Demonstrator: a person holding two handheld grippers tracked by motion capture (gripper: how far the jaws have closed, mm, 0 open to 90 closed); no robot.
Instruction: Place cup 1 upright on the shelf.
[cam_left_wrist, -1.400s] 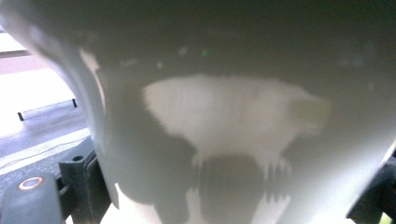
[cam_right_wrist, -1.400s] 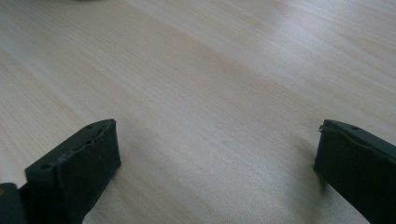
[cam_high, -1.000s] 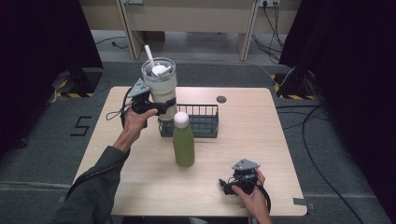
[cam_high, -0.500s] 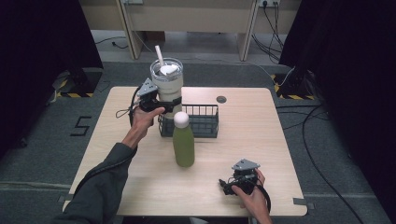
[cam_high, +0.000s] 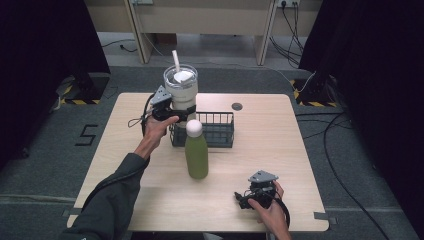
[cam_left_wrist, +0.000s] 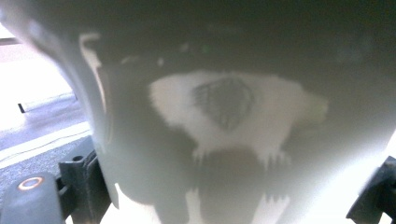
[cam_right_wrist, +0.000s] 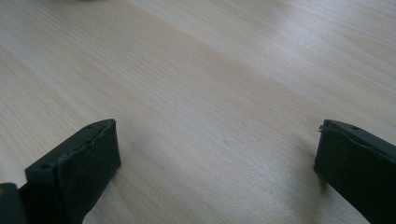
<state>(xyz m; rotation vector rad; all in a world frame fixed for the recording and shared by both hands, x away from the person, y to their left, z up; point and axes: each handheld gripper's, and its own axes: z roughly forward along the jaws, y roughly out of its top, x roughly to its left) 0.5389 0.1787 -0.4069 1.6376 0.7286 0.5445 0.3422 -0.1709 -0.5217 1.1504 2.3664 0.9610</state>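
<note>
A tall pale tumbler (cam_high: 181, 95) with a clear lid and white straw hangs above the left end of a black wire basket (cam_high: 214, 129). My left gripper (cam_high: 181, 114) is shut on the tumbler's lower body, and up close the tumbler's grey wall (cam_left_wrist: 233, 121) sits between the two jaws. A green bottle (cam_high: 196, 150) with a white cap stands upright in front of the basket. Near the table's front edge, my right gripper (cam_high: 242, 198) rests open over bare wood, with nothing between its jaws (cam_right_wrist: 215, 158).
The light wooden table (cam_high: 300, 150) has a small round cable hole (cam_high: 237, 106) at the back. Bare tabletop lies to the right of the basket and bottle. Dark curtains and floor cables surround the table.
My left gripper has carried the tumbler to the right, from beside the basket's left end to over it. The right gripper has stayed in place.
</note>
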